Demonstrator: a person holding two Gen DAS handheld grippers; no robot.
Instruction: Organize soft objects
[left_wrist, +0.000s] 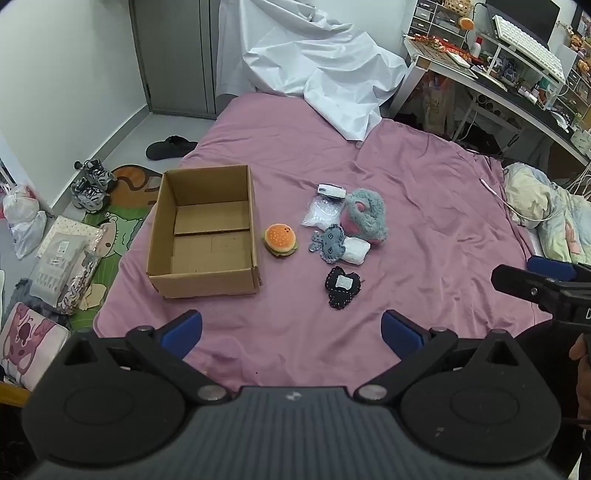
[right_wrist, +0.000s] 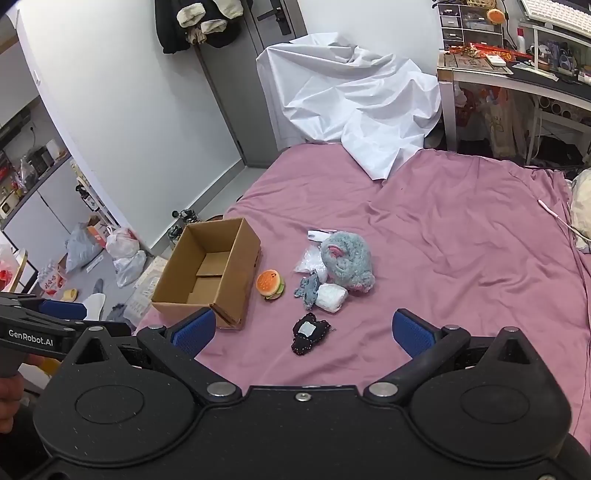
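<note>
1. One open cardboard box (left_wrist: 207, 232), at the left on the bed.
2. One burger plush (left_wrist: 279, 240), just right of the box.
3. One fluffy grey-pink plush (left_wrist: 367, 214), farther right.
4. One small grey plush (left_wrist: 328, 242).
5. One black plush (left_wrist: 341, 286), nearest.
6. One clear plastic bag (left_wrist: 322, 212).
7. One white packet (left_wrist: 355, 252).

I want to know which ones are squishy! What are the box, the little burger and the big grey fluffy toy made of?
The box looks like plain brown cardboard: matte, with folded flaps and cut edges. The burger seems to be soft plush fabric, though its smooth bun could be foam. The grey toy looks like long fluffy fake fur with pink patches.
</note>
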